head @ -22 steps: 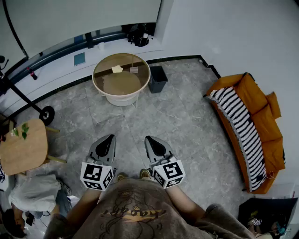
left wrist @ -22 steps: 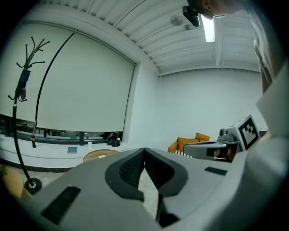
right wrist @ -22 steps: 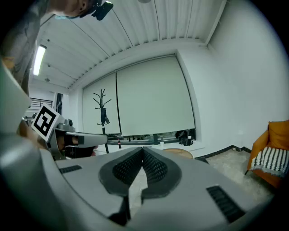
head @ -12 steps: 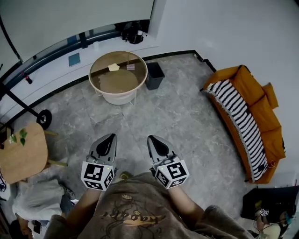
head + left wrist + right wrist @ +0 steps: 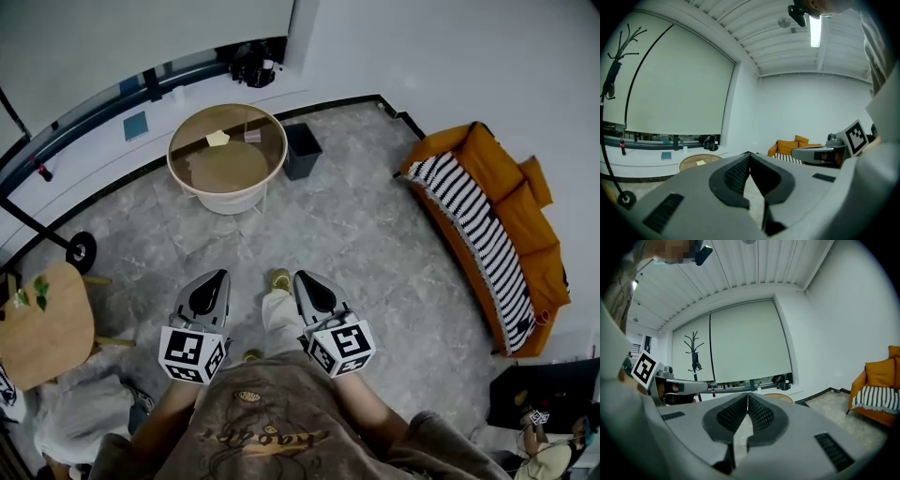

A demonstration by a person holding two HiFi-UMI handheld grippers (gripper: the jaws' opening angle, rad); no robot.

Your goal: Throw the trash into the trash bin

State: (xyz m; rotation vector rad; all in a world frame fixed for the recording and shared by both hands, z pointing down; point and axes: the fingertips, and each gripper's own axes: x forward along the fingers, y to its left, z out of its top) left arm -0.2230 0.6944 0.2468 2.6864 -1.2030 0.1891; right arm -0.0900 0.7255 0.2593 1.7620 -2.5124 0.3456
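Left gripper (image 5: 219, 279), right gripper (image 5: 302, 281): jaws closed, nothing held. Change: foot (image 5: 280, 278) now forward between them. Round table (image 5: 180, 174) and trash bin (image 5: 302, 151), upper centre, well apart; approach likely under way.

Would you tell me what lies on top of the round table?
The round table holds a yellow paper scrap and a smaller pale piece beside it. Nothing covers them; the pale piece is too small to identify.

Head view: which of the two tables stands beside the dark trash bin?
The round glass-topped table with a cream base; the dark square trash bin stands beside it. The wooden table at lower left is far off.
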